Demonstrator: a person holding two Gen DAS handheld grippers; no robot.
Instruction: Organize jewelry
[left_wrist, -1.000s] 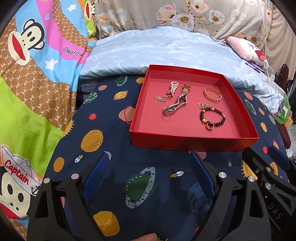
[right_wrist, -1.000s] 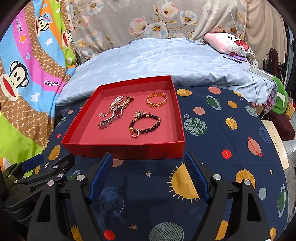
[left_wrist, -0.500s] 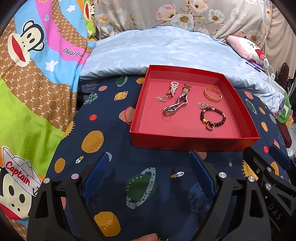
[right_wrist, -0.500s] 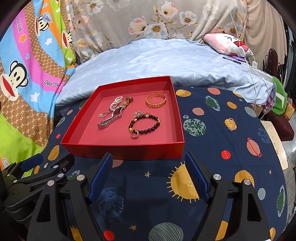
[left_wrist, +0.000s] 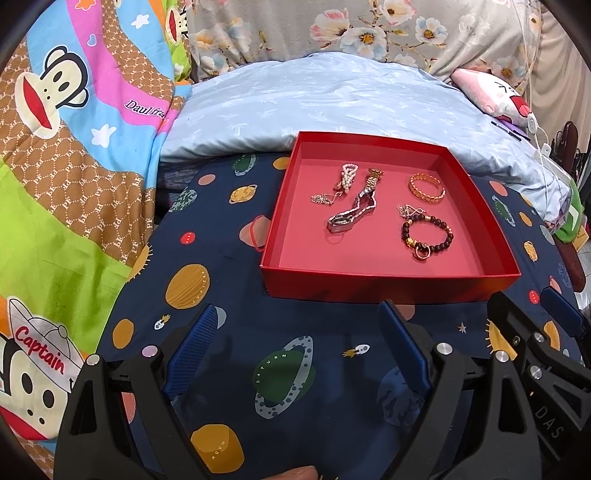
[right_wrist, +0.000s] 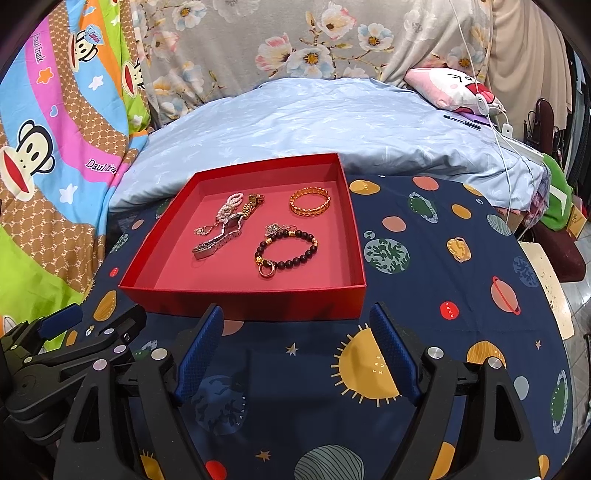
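surface: bed under a navy planet-print sheet (left_wrist: 229, 306), printed with suns, ringed planets, small rockets
tray: shallow red tray (left_wrist: 388, 286) flat on the sheet, centre; left half in the right wrist view
loose item: red elastic band (left_wrist: 252, 236) on the sheet, just beside the tray's left wall
far: pale blue duvet (right_wrist: 332, 118) bunched across the bed, meeting the tray's far edge
left: cartoon monkey blanket (left_wrist: 74, 155) over that side, touching sheet and duvet
far right: pink cartoon pillow (right_wrist: 448, 86) on the duvet, white cable (right_wrist: 495, 122) trailing past it
sheet, right of tray: bare print only
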